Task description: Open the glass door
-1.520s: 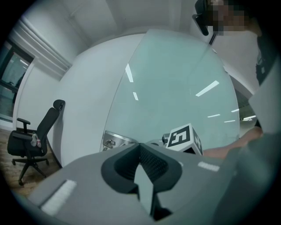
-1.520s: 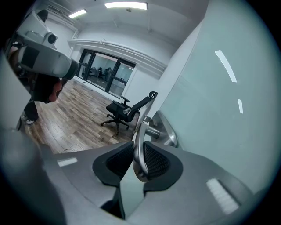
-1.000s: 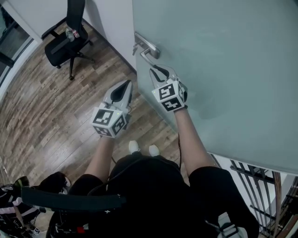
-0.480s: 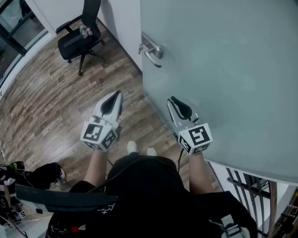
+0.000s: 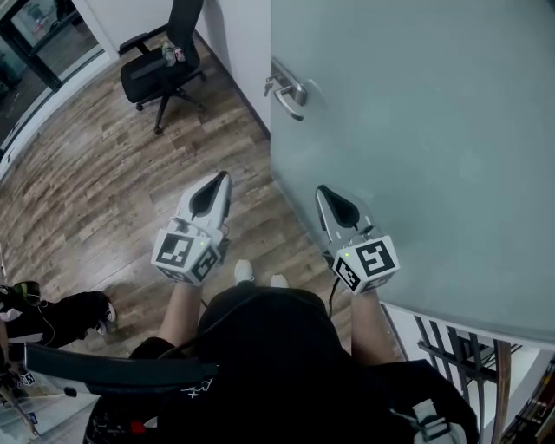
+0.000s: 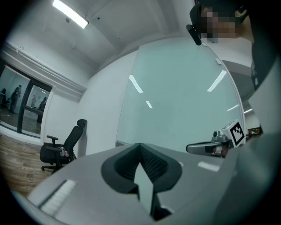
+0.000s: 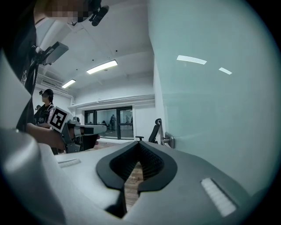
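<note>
Left hand-held gripper (image 5: 222, 178) and right hand-held gripper (image 5: 323, 191), its jaws just closed, both clenched empty beside one glass door (image 5: 416, 130).

Wood-plank floor (image 5: 104, 173), black office chair (image 5: 160, 69), white wall (image 5: 234, 35), ceiling strip light (image 6: 70, 13)

Frosted pale-green glass door (image 5: 416, 130) w/ metal lever handle (image 5: 289, 89), standing open.

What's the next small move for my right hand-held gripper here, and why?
Probably just lower the right hand-held gripper to rest. The glass door already looks swung open, its handle-side edge standing clear of the white wall with floor showing past it, and the jaws are shut on nothing, well short of the handle.
</note>
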Demonstrator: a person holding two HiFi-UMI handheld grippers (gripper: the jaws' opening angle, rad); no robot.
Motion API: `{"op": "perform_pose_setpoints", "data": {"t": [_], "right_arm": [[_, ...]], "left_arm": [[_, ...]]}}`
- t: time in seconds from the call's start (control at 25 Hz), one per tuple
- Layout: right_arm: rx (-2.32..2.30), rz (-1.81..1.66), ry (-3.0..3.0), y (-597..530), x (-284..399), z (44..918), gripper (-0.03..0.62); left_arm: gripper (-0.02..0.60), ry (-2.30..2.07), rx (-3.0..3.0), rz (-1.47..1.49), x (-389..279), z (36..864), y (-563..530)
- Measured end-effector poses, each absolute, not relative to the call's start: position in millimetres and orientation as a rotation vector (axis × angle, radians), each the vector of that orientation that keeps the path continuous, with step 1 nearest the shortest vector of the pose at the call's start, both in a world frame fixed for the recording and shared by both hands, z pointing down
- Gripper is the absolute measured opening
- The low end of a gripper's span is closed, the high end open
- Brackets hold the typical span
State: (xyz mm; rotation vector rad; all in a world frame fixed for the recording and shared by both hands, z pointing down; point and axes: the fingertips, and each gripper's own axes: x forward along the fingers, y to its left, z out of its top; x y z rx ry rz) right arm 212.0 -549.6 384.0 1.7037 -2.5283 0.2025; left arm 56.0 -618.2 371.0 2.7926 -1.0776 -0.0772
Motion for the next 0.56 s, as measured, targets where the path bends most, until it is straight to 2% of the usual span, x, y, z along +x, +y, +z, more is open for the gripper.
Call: {"op": "perform_pose_setpoints", "data": {"t": [0.56], "right_arm": [[1.691,0.216,-2.516,-543,210,384,0.002]], "left_arm": [[0.0,-1.081,2.799,-0.086,51,371,-603]]}}
